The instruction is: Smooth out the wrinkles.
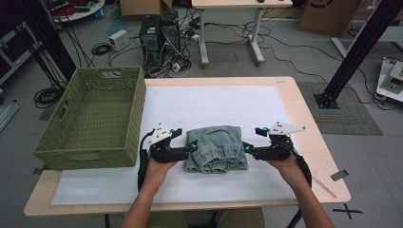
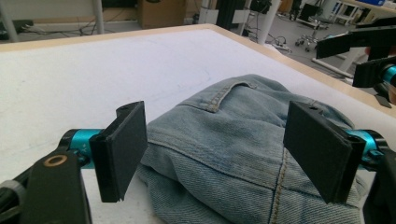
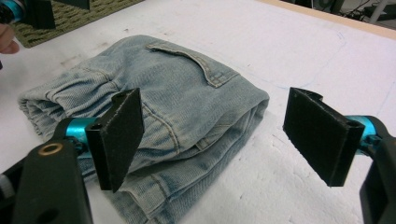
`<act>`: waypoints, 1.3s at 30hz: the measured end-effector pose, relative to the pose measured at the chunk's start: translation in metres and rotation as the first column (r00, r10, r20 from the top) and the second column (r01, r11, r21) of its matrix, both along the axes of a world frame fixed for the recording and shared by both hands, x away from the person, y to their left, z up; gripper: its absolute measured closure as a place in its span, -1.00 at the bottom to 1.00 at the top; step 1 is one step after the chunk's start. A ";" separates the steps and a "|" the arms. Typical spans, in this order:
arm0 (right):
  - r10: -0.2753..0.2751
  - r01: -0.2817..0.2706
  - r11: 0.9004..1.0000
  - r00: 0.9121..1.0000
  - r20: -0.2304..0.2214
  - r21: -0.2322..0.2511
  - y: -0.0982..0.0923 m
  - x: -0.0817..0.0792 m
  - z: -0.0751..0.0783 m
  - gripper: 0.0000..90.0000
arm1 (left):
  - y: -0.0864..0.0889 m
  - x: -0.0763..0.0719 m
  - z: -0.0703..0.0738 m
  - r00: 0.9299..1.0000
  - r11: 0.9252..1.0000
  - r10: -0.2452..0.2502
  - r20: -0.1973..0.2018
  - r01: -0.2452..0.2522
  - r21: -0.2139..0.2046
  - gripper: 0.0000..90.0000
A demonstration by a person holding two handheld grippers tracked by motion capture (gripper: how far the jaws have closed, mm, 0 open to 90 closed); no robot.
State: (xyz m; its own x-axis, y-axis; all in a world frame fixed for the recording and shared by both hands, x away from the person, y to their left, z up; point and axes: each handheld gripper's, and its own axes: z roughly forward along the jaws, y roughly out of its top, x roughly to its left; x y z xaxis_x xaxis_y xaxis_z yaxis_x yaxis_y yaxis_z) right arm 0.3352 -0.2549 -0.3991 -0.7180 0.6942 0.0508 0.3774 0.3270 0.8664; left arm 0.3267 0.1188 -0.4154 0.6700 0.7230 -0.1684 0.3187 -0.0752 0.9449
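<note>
White sheeting (image 1: pixel 214 102) is laid over the wooden table (image 1: pixel 311 142), with folded jeans (image 1: pixel 216 148) near its front edge and a green woven basket (image 1: pixel 95 118) at the left. Left gripper (image 1: pixel 192 147) and right gripper (image 1: pixel 247 147) are held beside the jeans, jaws spread wide, nothing clamped. No readable writing is seen.

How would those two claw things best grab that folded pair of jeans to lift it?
Probably by the two short ends of the folded jeans, one gripper from each side. The left gripper and right gripper already flank it with jaws open. The stacked layers at each end form a thick edge the jaws can close over, which should keep the bundle folded.
</note>
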 end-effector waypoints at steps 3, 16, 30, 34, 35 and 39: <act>0.001 -0.001 1.000 1.000 0.001 -0.008 -0.001 -0.002 0.000 -0.54 | 0.003 0.000 0.000 1.000 1.000 0.007 -0.010 -0.007 -0.001 -0.52; 0.020 -0.020 1.000 1.000 -0.002 -0.006 -0.002 -0.015 -0.010 -0.17 | 0.015 -0.020 -0.012 0.999 0.999 -0.034 -0.018 0.034 0.015 0.06; 0.108 -0.113 0.993 0.990 -0.093 -0.043 0.002 -0.021 -0.029 0.78 | 0.016 -0.022 -0.021 0.998 0.999 -0.036 -0.043 0.038 0.031 0.30; 0.123 -0.130 0.991 0.984 -0.127 -0.042 0.009 -0.016 -0.037 0.77 | 0.016 -0.022 -0.023 0.998 0.999 -0.033 -0.049 0.035 0.027 0.30; 0.125 -0.132 0.990 0.983 -0.136 -0.043 0.011 -0.015 -0.038 0.77 | 0.016 -0.022 -0.023 0.998 0.999 -0.034 -0.050 0.035 0.025 0.30; 0.149 -0.171 0.976 0.977 -0.155 -0.138 0.017 -0.014 -0.043 0.77 | 0.016 -0.022 -0.023 0.998 0.999 -0.035 -0.051 0.036 0.020 0.30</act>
State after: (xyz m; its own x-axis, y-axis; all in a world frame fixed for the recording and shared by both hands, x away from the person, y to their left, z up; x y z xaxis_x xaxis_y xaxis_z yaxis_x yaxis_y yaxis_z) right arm 0.3212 -0.2379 -0.4426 -0.8133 0.5782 0.0653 0.4259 0.5149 0.7440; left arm 0.3048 0.1351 -0.4387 0.6863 0.7028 -0.1875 0.3624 -0.1070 0.9259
